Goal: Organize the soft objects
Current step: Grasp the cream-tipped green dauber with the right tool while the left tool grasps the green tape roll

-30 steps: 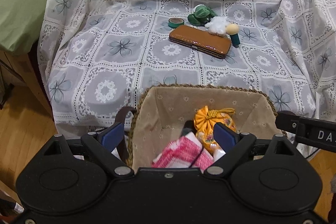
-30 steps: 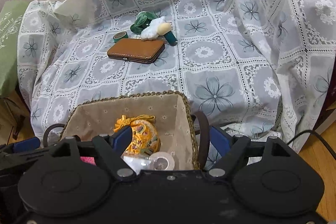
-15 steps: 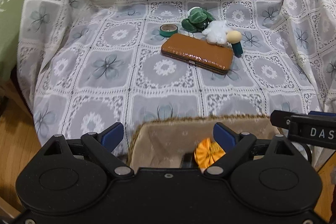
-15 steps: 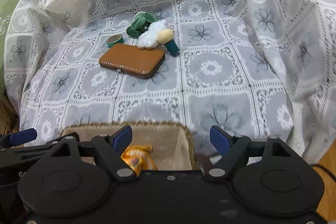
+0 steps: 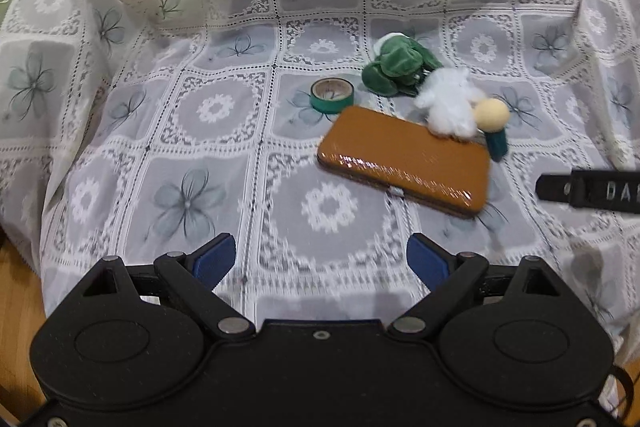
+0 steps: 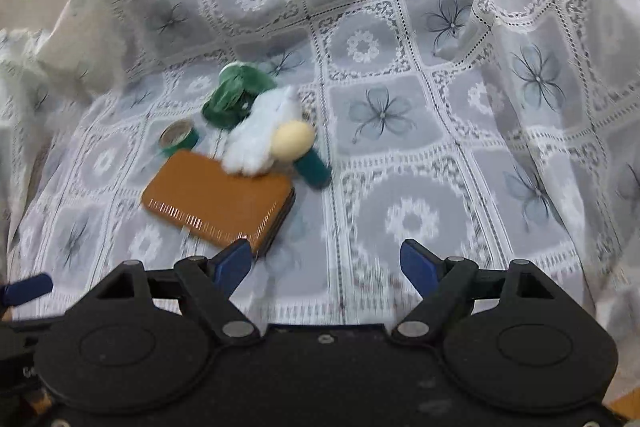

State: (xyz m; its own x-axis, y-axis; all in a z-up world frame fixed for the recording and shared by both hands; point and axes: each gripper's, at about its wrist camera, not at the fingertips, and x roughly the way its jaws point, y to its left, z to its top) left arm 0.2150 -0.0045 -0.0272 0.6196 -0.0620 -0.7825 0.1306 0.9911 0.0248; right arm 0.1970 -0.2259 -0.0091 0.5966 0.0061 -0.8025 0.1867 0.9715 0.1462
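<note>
A: What do I have in the grippers?

B: Nothing. My left gripper (image 5: 322,261) and right gripper (image 6: 326,265) both gape empty above the lace cover (image 5: 224,147).

A: And the soft things?

B: The white plush (image 6: 260,139) leans on the brown case (image 6: 218,201); the green plush (image 5: 396,67) sits behind, possibly touching it, beside the tape roll (image 5: 332,95)

Left tongs (image 5: 322,261) – jaws wide, nothing between; right tongs (image 6: 326,265) – same, angled downward.
</note>
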